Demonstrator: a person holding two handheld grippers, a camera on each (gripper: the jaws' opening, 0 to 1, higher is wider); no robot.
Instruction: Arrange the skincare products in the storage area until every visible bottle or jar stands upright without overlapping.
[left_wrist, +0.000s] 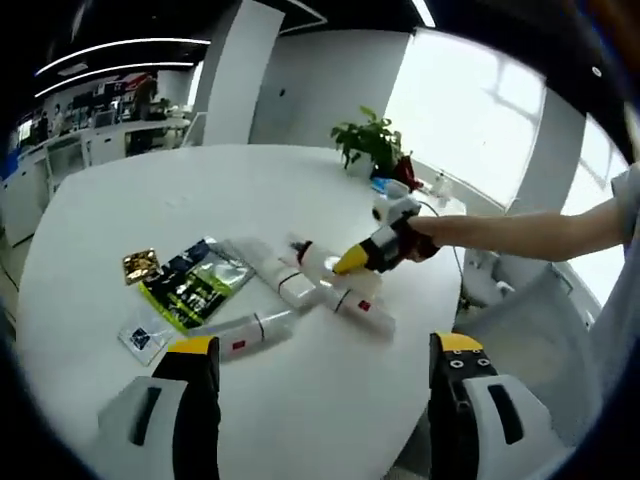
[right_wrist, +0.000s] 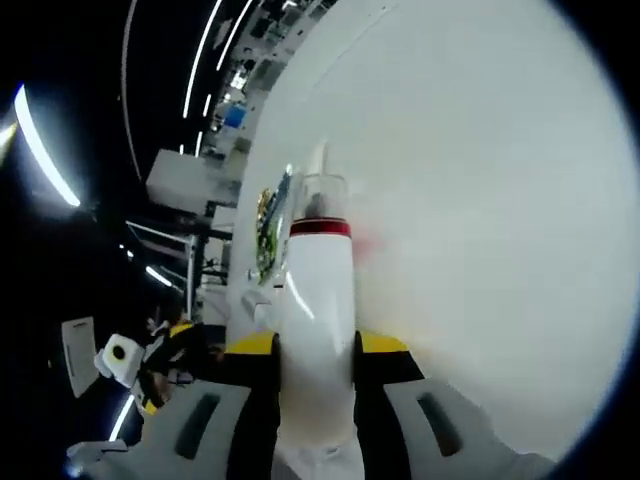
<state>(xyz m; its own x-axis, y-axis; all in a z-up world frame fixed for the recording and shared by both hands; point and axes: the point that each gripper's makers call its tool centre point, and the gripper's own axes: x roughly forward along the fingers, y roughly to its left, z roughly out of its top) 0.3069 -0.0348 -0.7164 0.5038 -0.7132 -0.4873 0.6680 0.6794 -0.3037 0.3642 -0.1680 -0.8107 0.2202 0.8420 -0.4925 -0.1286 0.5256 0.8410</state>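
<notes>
On the round white table (left_wrist: 150, 200) lie several white tubes with red marks: one (left_wrist: 250, 333) at the front, one (left_wrist: 362, 307) to the right, one (left_wrist: 272, 272) in the middle. My right gripper (left_wrist: 350, 262) comes in from the right, held by a person's hand, and is shut on a white bottle (left_wrist: 312, 258) with a red band. In the right gripper view that bottle (right_wrist: 320, 290) runs forward between the jaws of my right gripper (right_wrist: 315, 345), its clear cap pointing away over the table. My left gripper (left_wrist: 328, 345) hovers open above the table's near side.
A green and black sachet (left_wrist: 195, 285), a gold sachet (left_wrist: 140, 265) and a small blue sachet (left_wrist: 140, 337) lie left of the tubes. A potted plant (left_wrist: 370, 140) and small bottles (left_wrist: 388, 186) stand at the far edge. Desks fill the room behind.
</notes>
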